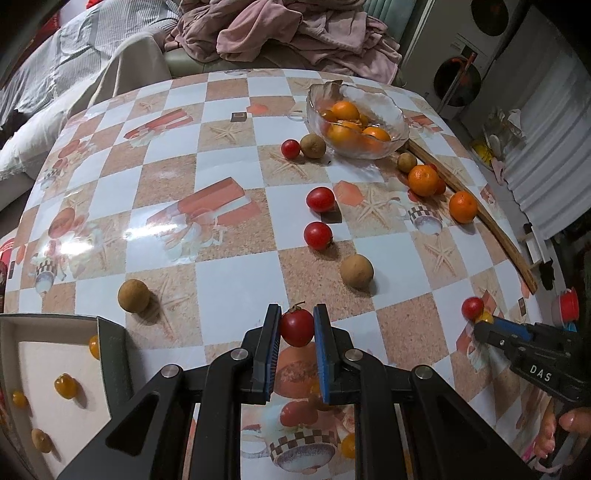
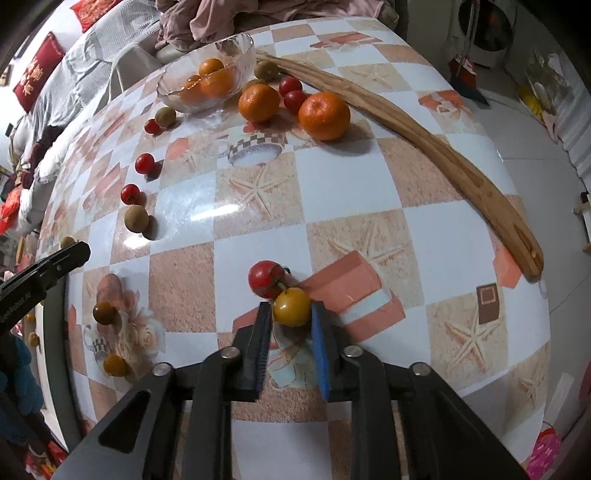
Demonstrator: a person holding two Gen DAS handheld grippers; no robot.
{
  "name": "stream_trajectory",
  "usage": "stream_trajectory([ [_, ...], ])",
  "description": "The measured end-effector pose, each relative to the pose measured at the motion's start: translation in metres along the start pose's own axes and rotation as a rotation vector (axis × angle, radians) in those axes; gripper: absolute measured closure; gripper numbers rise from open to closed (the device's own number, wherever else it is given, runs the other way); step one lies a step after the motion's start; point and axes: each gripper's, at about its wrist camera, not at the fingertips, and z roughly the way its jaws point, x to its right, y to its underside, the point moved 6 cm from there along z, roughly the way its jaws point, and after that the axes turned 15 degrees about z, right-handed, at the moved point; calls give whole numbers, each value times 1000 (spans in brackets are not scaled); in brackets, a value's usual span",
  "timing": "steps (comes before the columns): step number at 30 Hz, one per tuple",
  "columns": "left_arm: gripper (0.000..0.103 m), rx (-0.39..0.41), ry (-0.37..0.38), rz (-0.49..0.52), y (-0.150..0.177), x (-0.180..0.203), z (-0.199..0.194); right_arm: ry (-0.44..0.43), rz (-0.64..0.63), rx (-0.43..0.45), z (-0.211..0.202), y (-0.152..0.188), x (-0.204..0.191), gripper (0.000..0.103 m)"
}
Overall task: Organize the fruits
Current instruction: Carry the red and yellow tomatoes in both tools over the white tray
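My left gripper (image 1: 295, 319) is shut on a red cherry tomato (image 1: 296, 326), held just above the table. A box (image 1: 110, 347) with several yellow tomatoes stands at lower left. My right gripper (image 2: 291, 314) is shut on a yellow tomato (image 2: 292, 306); a red tomato (image 2: 266, 278) touches it just beyond. The right gripper also shows in the left wrist view (image 1: 480, 325). A glass bowl (image 1: 399, 122) of oranges stands at the back. Loose red tomatoes (image 1: 317, 235), brown fruits (image 1: 356, 271) and oranges (image 1: 423, 180) lie scattered.
A curved wooden stick (image 2: 443, 147) lies along the table's right side. Two oranges (image 2: 324, 115) lie near it. Two yellow tomatoes (image 2: 115, 365) lie near the table's left edge in the right wrist view. A sofa with pink cloth (image 1: 295, 33) stands behind the table.
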Motion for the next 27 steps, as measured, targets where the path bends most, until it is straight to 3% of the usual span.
stream_trajectory([
  [13,84,35,-12,-29,12,-9,-34,-75,-47,-7,-32,9,-34,81],
  [27,84,58,-112,-198,75,-75,-96,-180,-277,-54,-37,34,-161,81],
])
